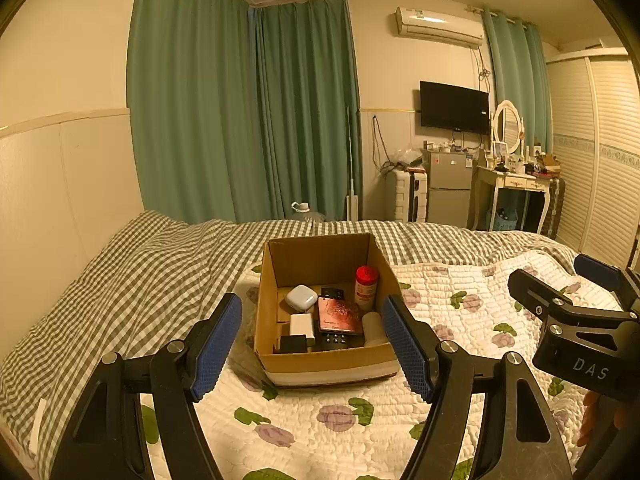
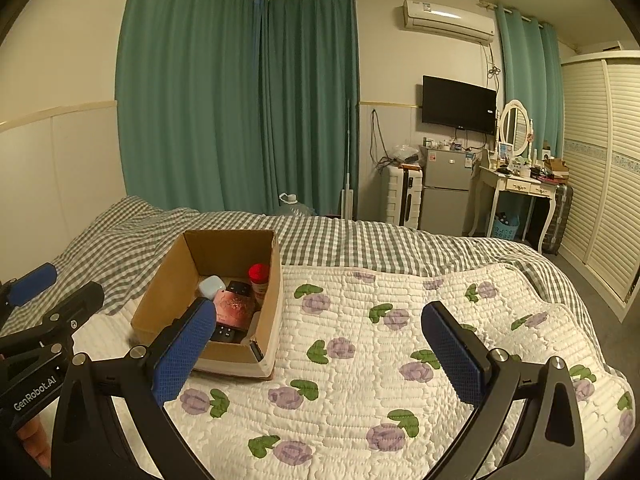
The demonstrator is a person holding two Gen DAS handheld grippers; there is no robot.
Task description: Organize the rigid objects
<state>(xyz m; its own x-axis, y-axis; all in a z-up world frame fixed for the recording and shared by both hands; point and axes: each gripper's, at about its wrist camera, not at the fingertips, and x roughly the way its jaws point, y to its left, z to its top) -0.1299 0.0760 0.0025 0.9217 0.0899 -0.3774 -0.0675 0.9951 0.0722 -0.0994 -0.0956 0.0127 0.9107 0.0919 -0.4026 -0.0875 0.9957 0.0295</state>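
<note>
Both grippers, left gripper [image 1: 312, 350] and right gripper [image 2: 316, 348], hover released with fingers spread. Centre frame in the left view, the cardboard box [image 1: 276, 292] on the quilted bed [image 1: 440, 316] holds a red-capped bottle [image 1: 366, 286] and white earbud case [image 1: 301, 297].

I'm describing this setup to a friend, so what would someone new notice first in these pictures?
First the open cardboard box in the middle of the bed, on the flowered quilt, packed with small things: a red-capped bottle, a white earbud case, a pink booklet. Then the left gripper and right gripper, both open and empty, and green curtains behind.
</note>
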